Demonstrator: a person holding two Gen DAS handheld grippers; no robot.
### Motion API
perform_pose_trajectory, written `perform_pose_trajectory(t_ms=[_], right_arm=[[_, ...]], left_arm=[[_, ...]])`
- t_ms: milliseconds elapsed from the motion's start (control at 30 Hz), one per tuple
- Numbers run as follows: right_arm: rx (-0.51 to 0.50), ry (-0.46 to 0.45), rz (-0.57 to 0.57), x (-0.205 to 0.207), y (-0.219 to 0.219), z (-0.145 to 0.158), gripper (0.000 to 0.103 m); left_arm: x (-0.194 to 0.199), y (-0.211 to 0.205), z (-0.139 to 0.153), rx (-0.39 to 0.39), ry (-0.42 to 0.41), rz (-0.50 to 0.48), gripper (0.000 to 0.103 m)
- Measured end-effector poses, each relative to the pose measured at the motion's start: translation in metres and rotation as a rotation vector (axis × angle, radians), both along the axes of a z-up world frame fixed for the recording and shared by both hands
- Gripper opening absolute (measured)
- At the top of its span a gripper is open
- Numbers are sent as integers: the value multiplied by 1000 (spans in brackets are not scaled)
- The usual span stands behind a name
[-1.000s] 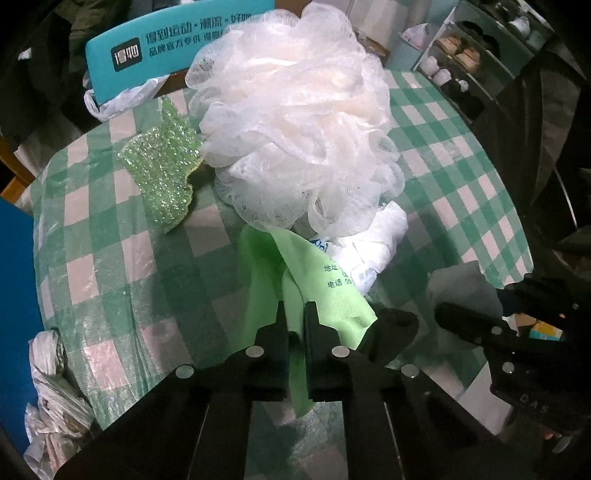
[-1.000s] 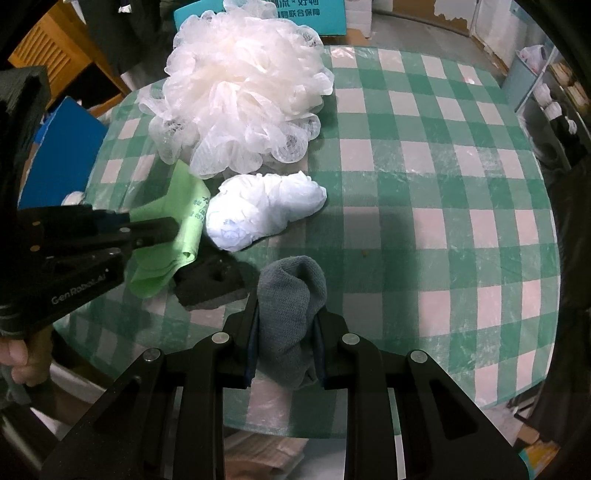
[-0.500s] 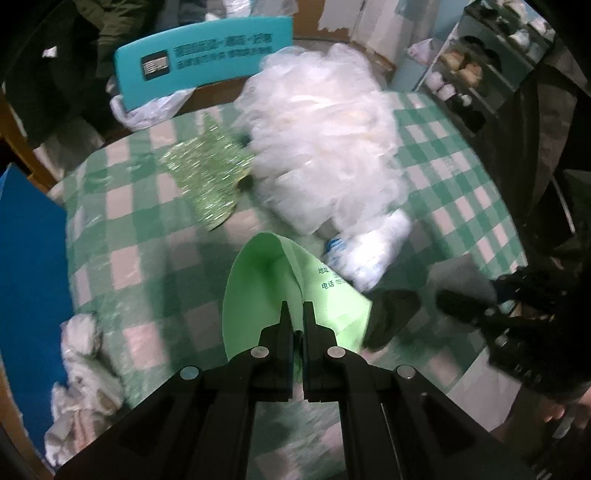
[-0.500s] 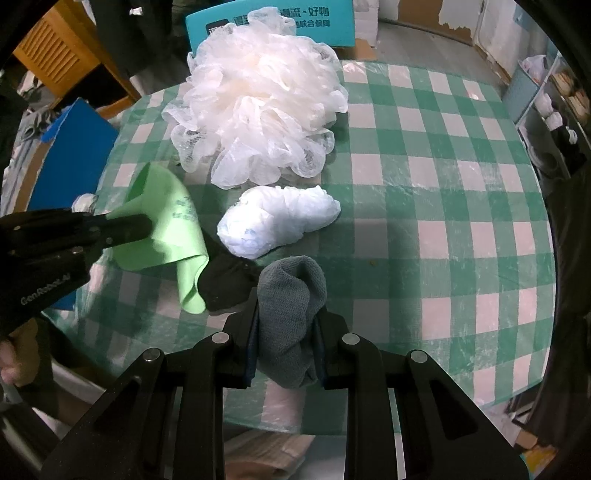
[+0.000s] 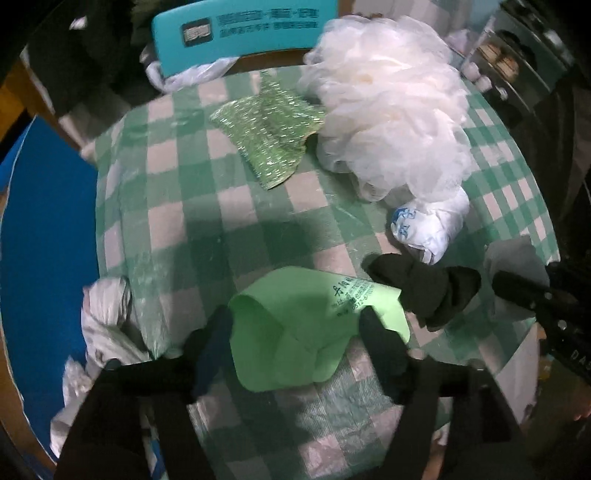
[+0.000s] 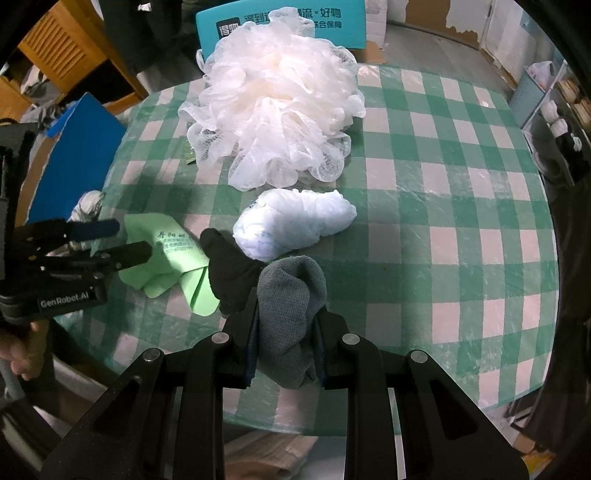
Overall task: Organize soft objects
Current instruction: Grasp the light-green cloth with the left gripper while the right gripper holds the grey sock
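A round table under a green-and-white checked cloth (image 6: 443, 177) fills the frame; a large white mesh bath pouf (image 6: 277, 99) sits at its far side, before a teal sign (image 6: 280, 22); nearer lies a crumpled white plastic bag (image 6: 295, 225), touching a black cloth (image 6: 229, 273); at the bottom, the right gripper (image 6: 286, 343) pinches a grey sock (image 6: 291, 314) between its fingers; at left, the left gripper (image 6: 129, 240), its jaws having just been opening, stands spread over a light green cloth (image 6: 166, 269) lying loose on the table; a blue board (image 6: 74, 147) leans beyond the table's left edge.
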State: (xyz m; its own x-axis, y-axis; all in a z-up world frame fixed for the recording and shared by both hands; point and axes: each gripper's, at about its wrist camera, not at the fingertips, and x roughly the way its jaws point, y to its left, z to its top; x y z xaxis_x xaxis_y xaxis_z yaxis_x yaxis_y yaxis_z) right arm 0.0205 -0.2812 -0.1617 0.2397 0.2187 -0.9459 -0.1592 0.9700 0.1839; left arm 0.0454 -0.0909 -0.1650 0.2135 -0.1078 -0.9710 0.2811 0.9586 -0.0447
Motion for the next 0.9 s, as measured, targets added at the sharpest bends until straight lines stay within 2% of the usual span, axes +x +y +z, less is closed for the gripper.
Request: perform_pose_trajectory(t_ms=[33,267,400,533,600,667,700,767,800,867,900], right_arm=[[0,2,-2,0,-1,-1,22],[4,7,-11,1,-4,-2,22],[7,6,-14,2,-6,-2,22],[11,5,-21,1,-9,-1,22],[12,5,-23,1,-10,-1,22],[12,5,-24,1,-10,0,22],[12,5,-24,2,-10,1,22],[10,5,-23,2,-10,2,22],[10,2,-22,2,-9,3,22],[10,0,-21,2,-8,4,22],[8,-2,-19,2,-7,5,22]], left_arm=[[0,-4,-1,5,0,-23,82],[0,-29,-19,75,-7,-146,83],[3,-33,-30,94,-3,-163,83],[6,-30,-32,75,7,-151,80],[4,-29,-33,64,11,-150,74],[2,-29,-35,65,12,-152,61],[-1,-31,-34,76,-3,-154,59],[-4,-32,-33,82,-13,-165,45],[-6,-33,-33,78,-13,-174,41],[-7,-34,-32,71,-9,-182,22],[-8,-33,-32,58,0,-183,18]])
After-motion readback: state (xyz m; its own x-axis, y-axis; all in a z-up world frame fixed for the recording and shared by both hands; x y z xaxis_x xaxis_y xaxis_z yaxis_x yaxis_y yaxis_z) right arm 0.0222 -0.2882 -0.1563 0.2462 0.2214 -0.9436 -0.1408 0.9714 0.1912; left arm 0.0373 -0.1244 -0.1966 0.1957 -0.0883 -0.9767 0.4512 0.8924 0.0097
